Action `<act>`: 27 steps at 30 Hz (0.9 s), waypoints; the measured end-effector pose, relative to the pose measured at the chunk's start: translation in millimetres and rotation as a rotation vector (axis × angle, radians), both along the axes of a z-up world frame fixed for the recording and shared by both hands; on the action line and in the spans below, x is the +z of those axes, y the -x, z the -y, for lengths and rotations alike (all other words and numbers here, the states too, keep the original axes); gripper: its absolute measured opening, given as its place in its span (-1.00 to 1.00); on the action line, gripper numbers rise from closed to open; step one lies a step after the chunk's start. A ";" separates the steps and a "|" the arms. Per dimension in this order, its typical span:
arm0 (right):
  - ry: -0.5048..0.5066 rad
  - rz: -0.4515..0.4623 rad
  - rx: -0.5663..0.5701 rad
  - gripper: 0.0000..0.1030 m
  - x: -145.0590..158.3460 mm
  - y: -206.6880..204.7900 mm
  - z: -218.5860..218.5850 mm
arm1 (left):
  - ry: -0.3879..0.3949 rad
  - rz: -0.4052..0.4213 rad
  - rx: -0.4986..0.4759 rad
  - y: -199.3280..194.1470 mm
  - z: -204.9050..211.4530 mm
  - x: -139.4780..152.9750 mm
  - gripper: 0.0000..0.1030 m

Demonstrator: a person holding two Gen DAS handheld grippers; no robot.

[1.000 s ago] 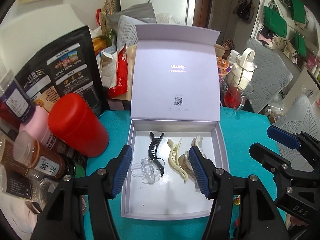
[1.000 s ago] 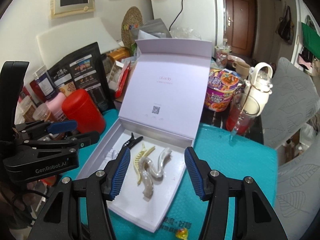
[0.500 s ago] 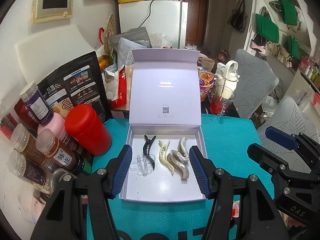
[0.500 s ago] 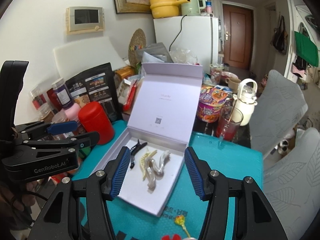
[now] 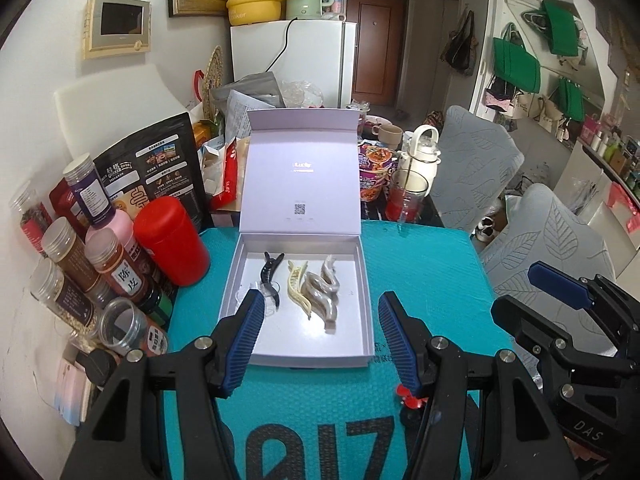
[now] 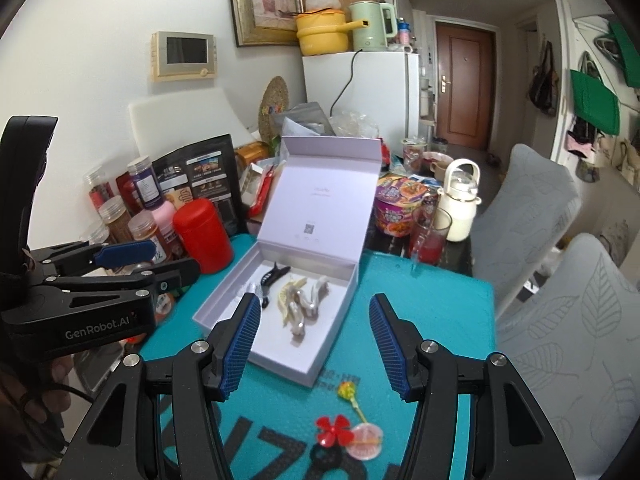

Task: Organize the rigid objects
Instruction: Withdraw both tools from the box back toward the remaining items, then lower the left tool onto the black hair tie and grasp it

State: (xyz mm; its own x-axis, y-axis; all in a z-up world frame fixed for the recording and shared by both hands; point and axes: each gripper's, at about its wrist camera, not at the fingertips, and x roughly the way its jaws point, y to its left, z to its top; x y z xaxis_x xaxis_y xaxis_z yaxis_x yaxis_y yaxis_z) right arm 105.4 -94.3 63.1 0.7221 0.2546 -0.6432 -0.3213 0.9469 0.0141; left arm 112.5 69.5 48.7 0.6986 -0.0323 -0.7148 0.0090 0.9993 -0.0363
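Observation:
An open lilac gift box point(image 5: 362, 280) point(image 6: 338, 320) sits on the teal mat with its lid standing up. Inside lie a black hair claw point(image 5: 270, 271) point(image 6: 271, 276), a clear clip point(image 5: 269, 303), a cream clip point(image 5: 297, 289) point(image 6: 285, 300) and pearly grey clips point(image 5: 322, 292) point(image 6: 308, 305). My left gripper point(image 5: 320, 344) is open and empty, hovering in front of the box. My right gripper point(image 6: 310, 350) is open and empty, back from the box's near corner. Small hair accessories, one red point(image 6: 335, 431), one yellow point(image 6: 347, 394), one round pink point(image 6: 366, 442), lie on the mat.
A red canister point(image 5: 172, 240) and several spice jars point(image 5: 120, 268) crowd the left side. A black snack bag point(image 5: 154, 168) stands behind them. A noodle cup point(image 5: 374, 170), a glass of red drink point(image 5: 402, 200) and a white kettle point(image 5: 422, 156) stand behind the box at right. Grey chairs point(image 5: 544, 248) stand to the right.
Both grippers have pulled back and up from the box, so it looks smaller and farther. Both stay open and empty. The clips in the box have not moved.

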 end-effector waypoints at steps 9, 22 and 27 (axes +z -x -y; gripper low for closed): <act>-0.008 -0.005 -0.024 0.18 -3.6 50.5 30.3 | 0.003 -0.001 -0.023 40.6 26.2 -4.1 0.15; -0.029 -0.038 -0.073 0.33 -19.0 97.2 64.1 | -0.007 -0.043 -0.080 75.2 61.6 -24.9 0.60; -0.035 -0.062 -0.098 0.44 -32.6 106.6 74.4 | -0.006 -0.093 -0.104 77.8 69.9 -47.7 0.60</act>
